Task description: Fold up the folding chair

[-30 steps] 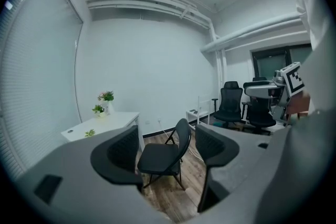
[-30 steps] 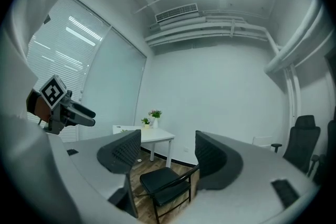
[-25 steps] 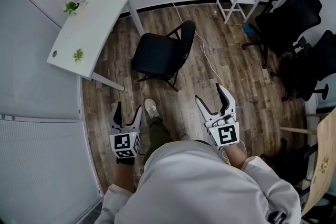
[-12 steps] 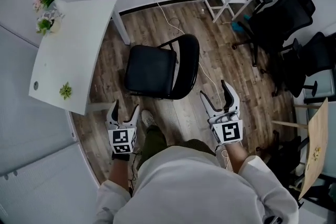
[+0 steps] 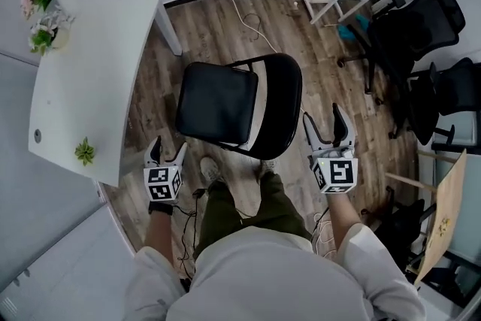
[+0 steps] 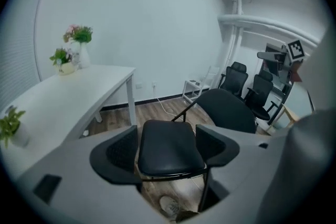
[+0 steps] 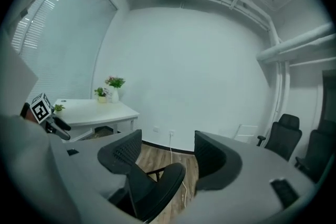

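While left gripper (image 5: 169,148) and right gripper (image 5: 325,120) jaws gape empty, folding chair (image 5: 225,98) ahead looks rigid, lightish; likely holds: backrest (image 5: 284,105) rim, seat (image 6: 169,147) front.

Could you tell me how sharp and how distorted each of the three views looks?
Head view: even soft light, the folding chair sharp, the room's walls bowed. Left gripper view: strong fisheye with black corners, the white table curved. Right gripper view: same fisheye, slightly hazy, the ceiling pipes bent.
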`<state>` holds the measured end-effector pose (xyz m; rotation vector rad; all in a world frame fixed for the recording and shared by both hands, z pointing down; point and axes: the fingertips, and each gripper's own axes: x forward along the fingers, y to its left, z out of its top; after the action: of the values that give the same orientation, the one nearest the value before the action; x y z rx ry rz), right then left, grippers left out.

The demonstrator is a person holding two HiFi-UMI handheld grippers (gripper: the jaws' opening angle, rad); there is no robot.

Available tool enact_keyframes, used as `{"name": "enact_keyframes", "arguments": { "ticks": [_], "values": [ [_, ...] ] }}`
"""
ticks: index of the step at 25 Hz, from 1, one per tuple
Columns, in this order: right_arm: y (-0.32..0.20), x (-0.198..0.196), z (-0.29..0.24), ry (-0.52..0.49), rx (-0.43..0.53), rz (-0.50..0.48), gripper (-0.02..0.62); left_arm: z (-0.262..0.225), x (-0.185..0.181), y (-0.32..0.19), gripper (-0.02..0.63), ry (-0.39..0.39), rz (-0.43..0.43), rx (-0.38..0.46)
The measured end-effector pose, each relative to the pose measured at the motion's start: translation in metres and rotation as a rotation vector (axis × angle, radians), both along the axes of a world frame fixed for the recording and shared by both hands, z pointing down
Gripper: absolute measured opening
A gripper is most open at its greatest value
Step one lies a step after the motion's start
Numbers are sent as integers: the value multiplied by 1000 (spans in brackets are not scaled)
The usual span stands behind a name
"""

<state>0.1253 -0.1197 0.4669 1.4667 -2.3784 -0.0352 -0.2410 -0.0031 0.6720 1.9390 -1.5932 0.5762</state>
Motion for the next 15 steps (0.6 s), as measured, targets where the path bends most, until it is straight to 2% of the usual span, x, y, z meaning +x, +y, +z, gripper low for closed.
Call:
{"name": "enact_keyframes", "arguments": {
  "ticks": [7, 10, 15],
  "values": [
    [-81, 20, 112, 7, -201, 18, 330, 140, -17, -39, 351, 57, -59, -225],
    [-105, 20, 151, 1, -252, 24, 330, 210, -31, -56, 358, 90, -86, -321],
    [-127, 34, 194, -72, -352, 74, 331, 299, -46, -64, 398, 151, -142, -464]
  ]
}}
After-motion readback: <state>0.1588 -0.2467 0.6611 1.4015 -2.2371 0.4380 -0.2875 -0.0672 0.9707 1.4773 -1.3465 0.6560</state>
